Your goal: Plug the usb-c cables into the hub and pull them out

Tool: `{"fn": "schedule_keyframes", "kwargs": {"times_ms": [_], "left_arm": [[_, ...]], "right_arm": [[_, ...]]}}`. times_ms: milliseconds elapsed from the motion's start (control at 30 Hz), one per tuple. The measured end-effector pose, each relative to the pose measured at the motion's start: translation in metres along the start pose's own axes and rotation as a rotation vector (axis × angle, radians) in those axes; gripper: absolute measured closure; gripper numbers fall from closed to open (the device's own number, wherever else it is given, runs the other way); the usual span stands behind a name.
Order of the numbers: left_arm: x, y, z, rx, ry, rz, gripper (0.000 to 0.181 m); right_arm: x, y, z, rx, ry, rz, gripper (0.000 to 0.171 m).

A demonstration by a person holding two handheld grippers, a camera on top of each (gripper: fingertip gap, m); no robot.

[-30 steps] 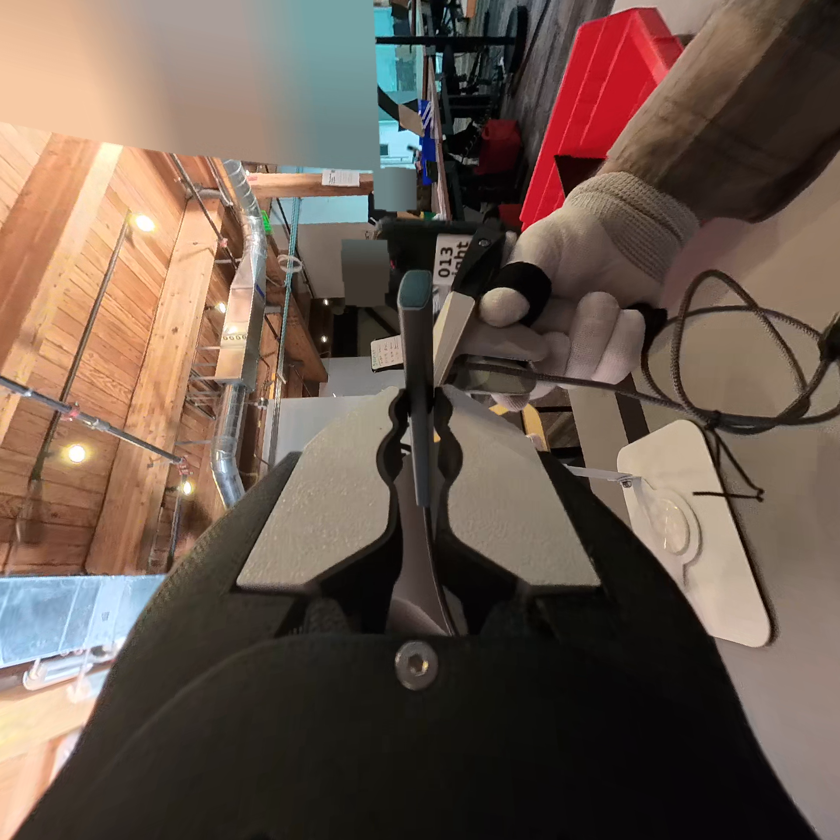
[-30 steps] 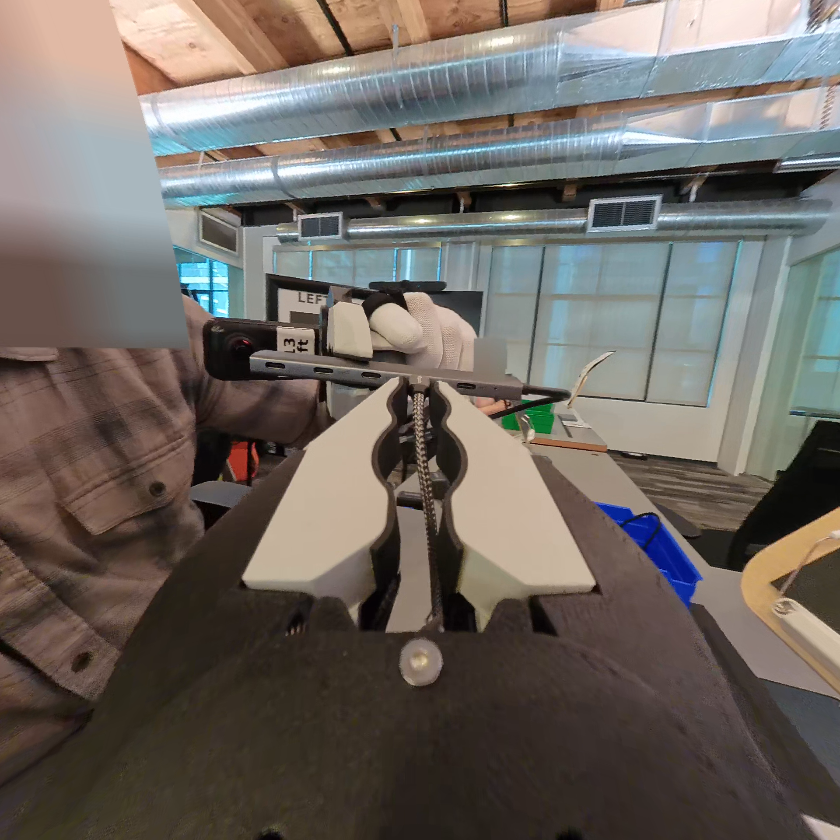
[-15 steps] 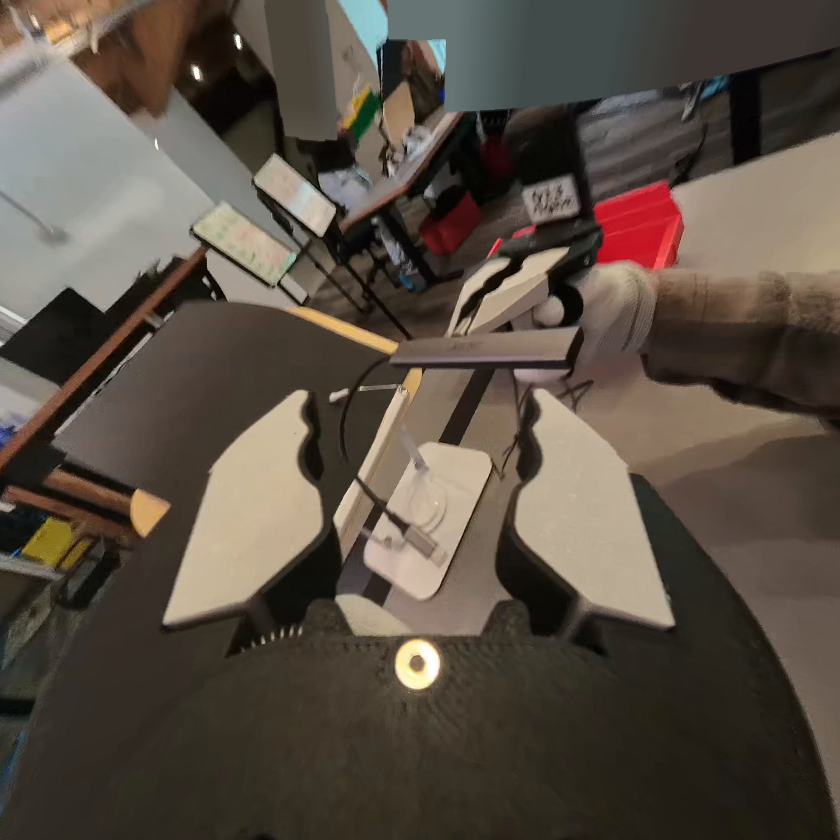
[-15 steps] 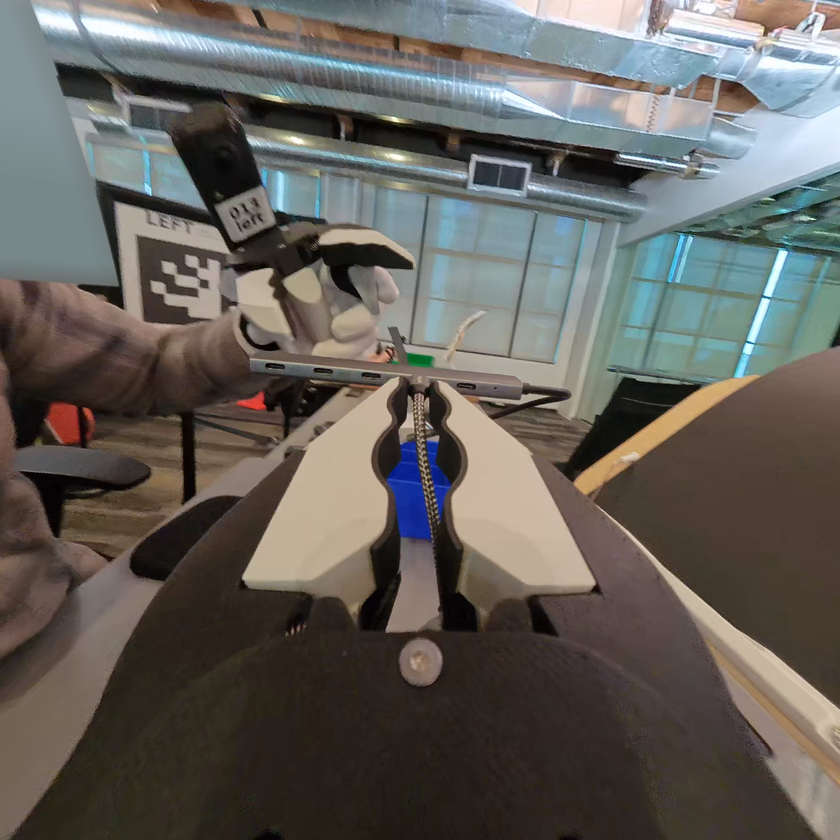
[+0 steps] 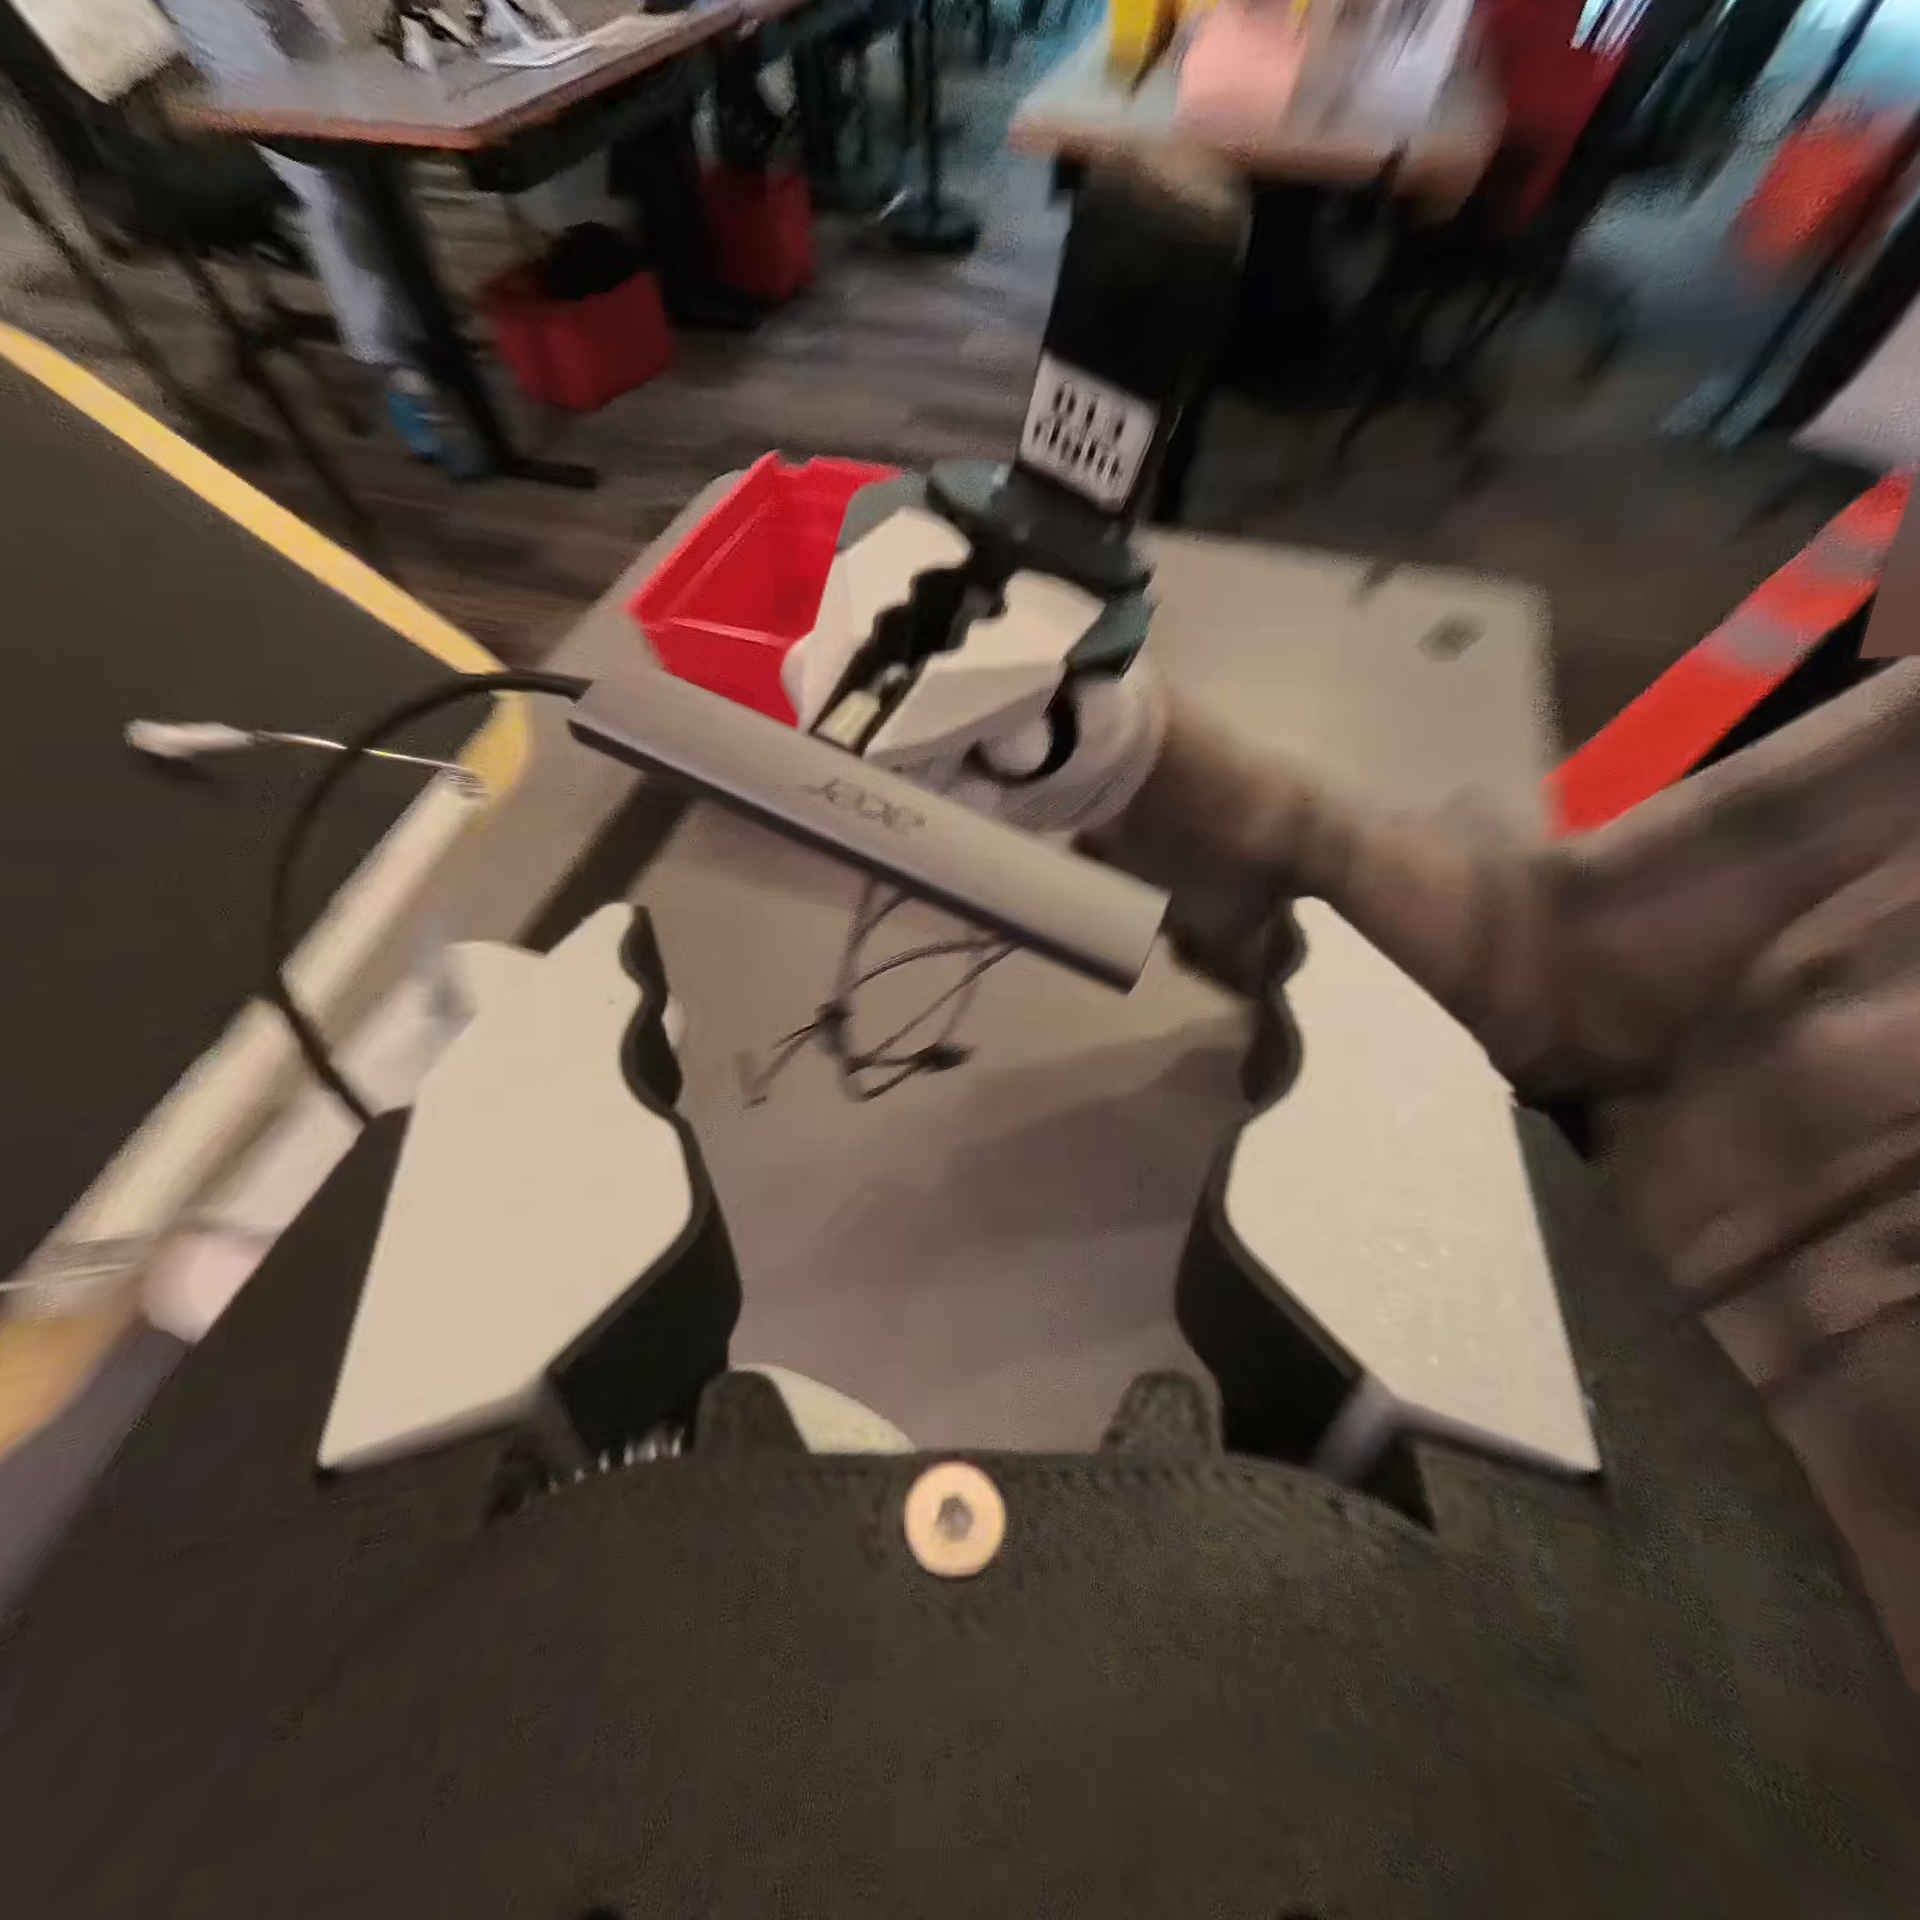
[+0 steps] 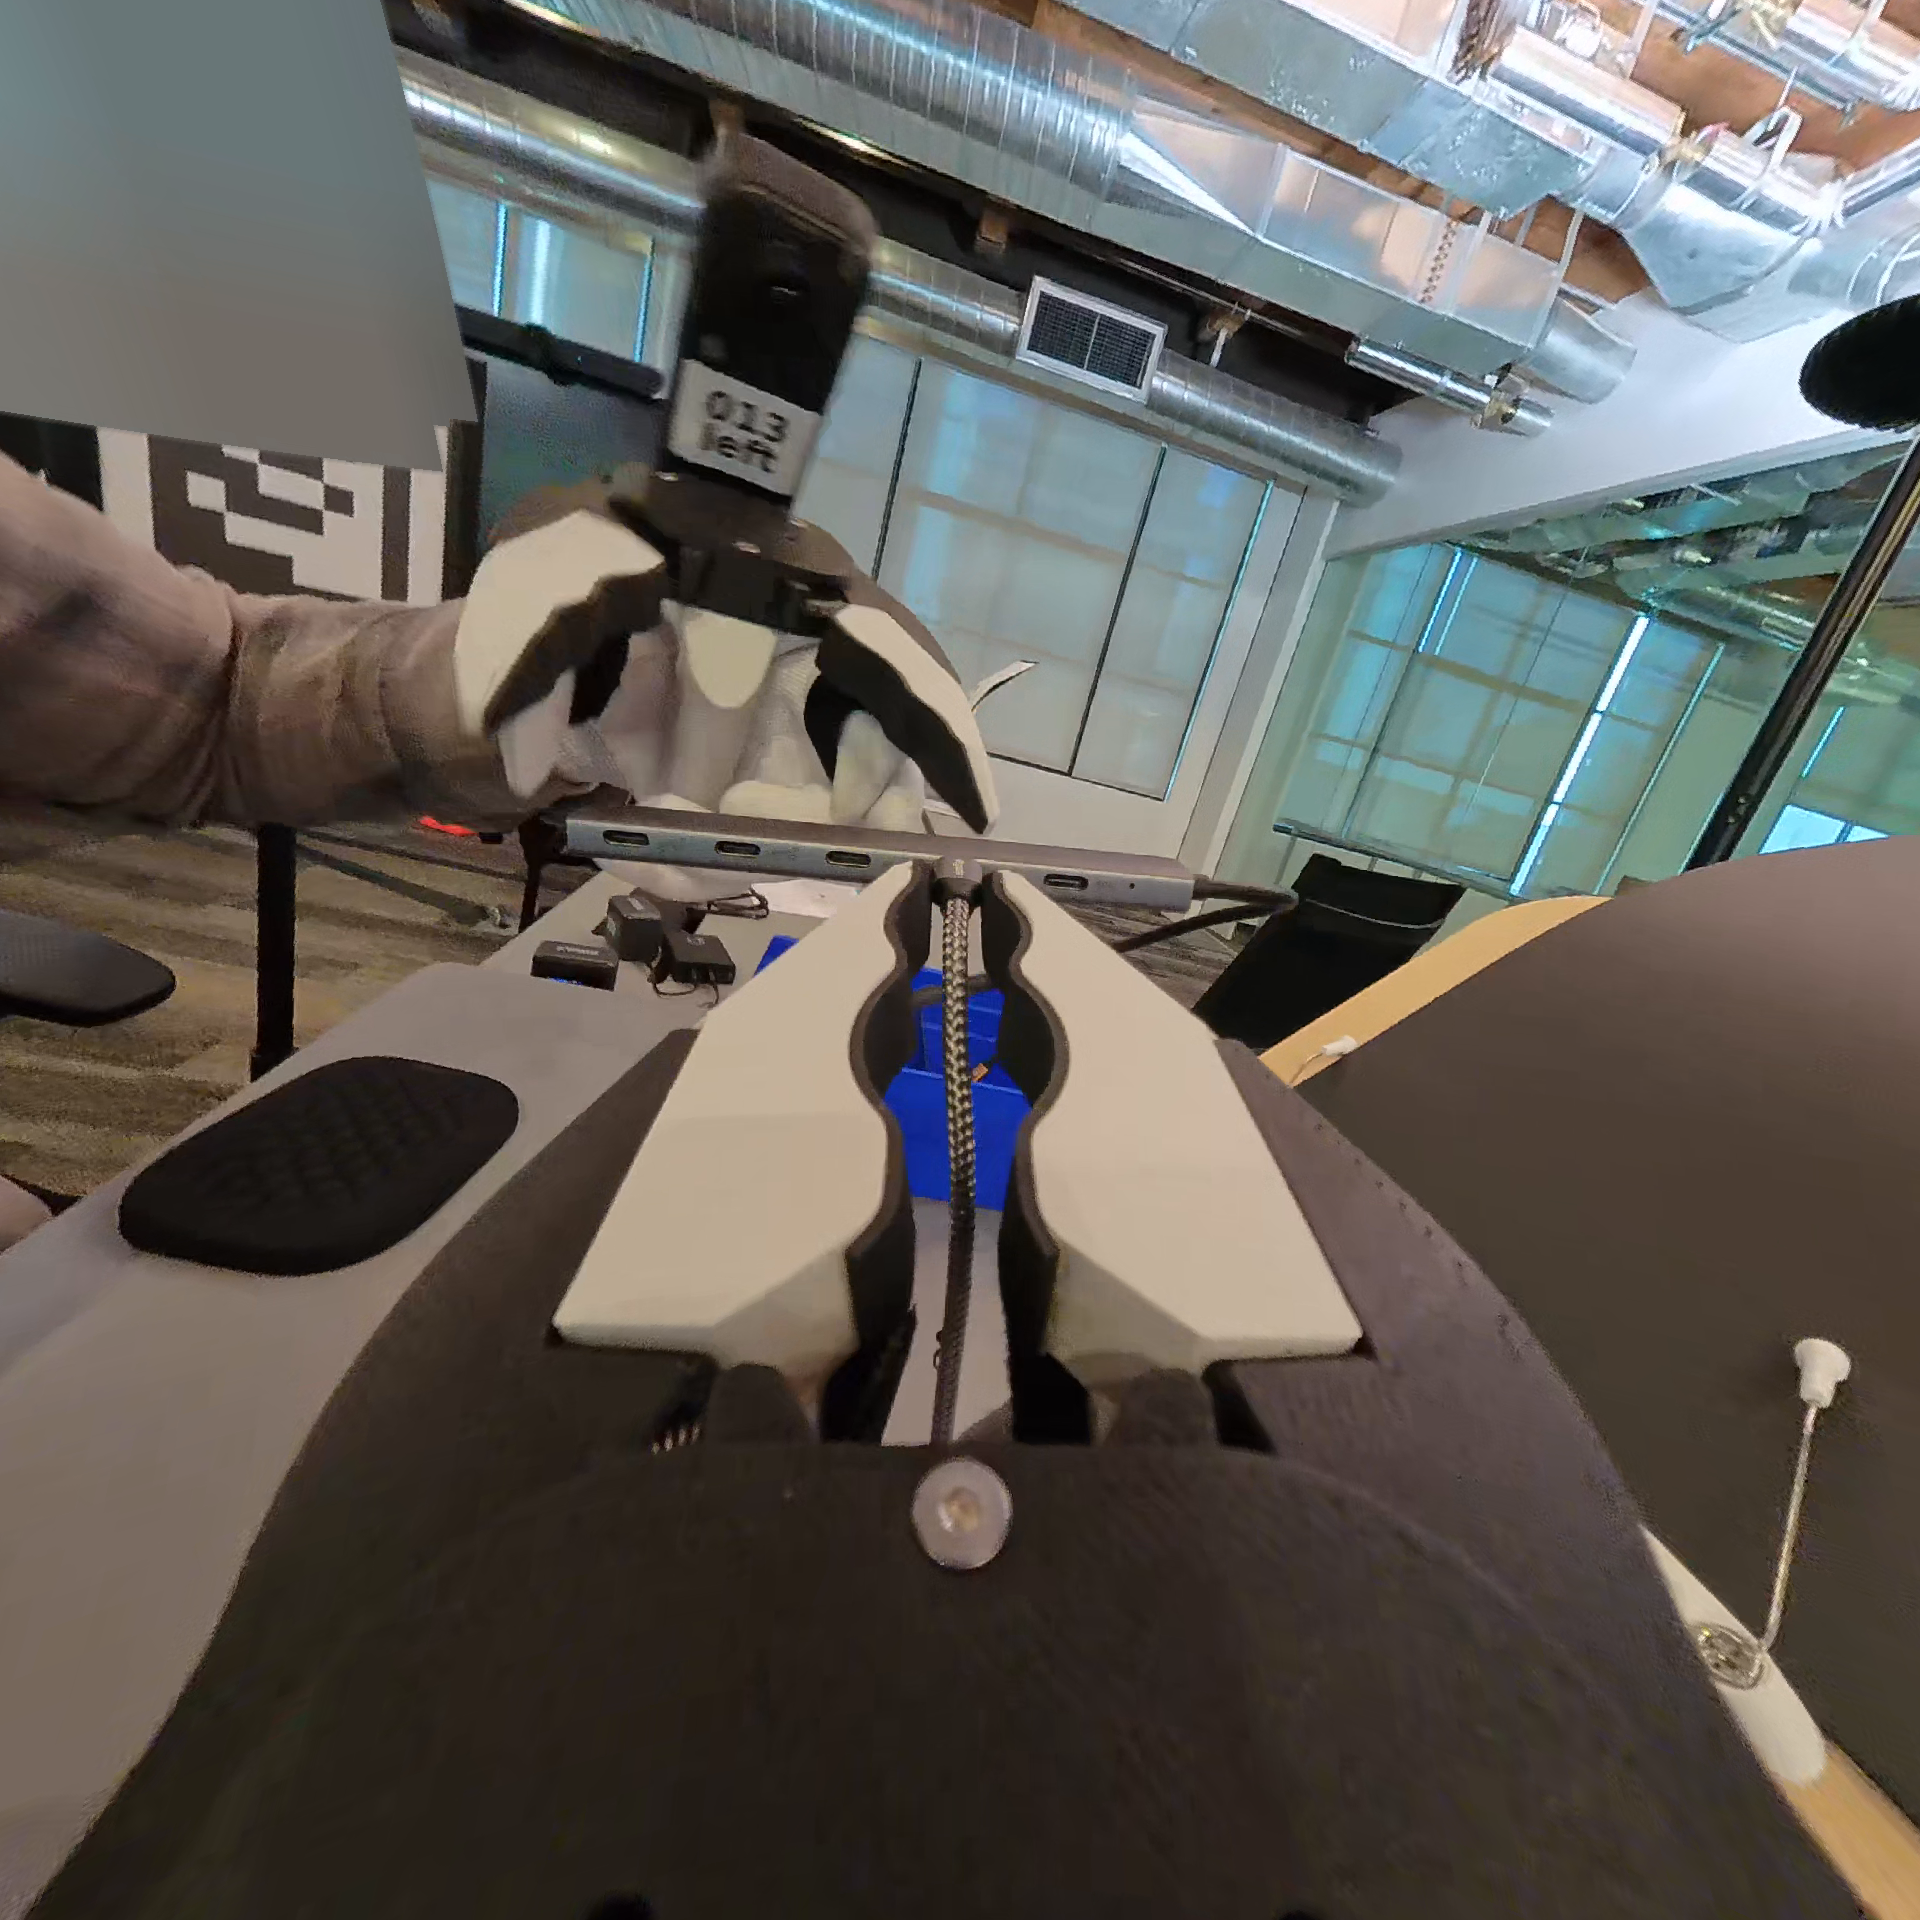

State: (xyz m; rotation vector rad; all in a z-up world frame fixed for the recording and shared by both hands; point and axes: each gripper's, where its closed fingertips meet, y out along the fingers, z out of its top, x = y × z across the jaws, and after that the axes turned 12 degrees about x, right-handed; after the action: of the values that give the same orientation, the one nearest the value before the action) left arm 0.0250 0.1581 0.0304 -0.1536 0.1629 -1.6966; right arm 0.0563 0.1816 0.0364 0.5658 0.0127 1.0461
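My right gripper is clamped on the braided usb-c cable, its plug seated in the hub hanging in mid-air, while my left gripper gapes empty below it — unsupported, the hub could swing and lever the plug sideways.

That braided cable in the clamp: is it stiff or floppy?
Probably floppy: the braided cable runs straight only where the right tool clamps it, and loose cables sprawl on the table. Its plug looks rigid, seemingly carrying the hub unaided.
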Motion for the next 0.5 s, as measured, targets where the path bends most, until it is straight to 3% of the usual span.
{"fn": "schedule_keyframes", "kwargs": {"times_ms": [67, 200, 333, 500], "left_arm": [[0.003, 0.003, 0.004, 0.091, -0.241, -0.083, 0.085], [-0.004, 0.010, -0.007, 0.160, -0.496, -0.141, 0.111], [-0.002, 0.016, -0.022, 0.182, -0.616, -0.184, 0.136], [0.004, 0.015, -0.036, 0.230, -0.715, -0.228, 0.155]], "right_arm": [[-0.004, 0.000, -0.003, -0.001, -0.004, 0.025, 0.164], [-0.016, 0.004, -0.010, -0.008, -0.014, 0.086, 0.164], [-0.022, 0.008, -0.018, -0.031, -0.034, 0.114, 0.165], [-0.028, 0.010, -0.032, -0.073, -0.048, 0.147, 0.164]]}}
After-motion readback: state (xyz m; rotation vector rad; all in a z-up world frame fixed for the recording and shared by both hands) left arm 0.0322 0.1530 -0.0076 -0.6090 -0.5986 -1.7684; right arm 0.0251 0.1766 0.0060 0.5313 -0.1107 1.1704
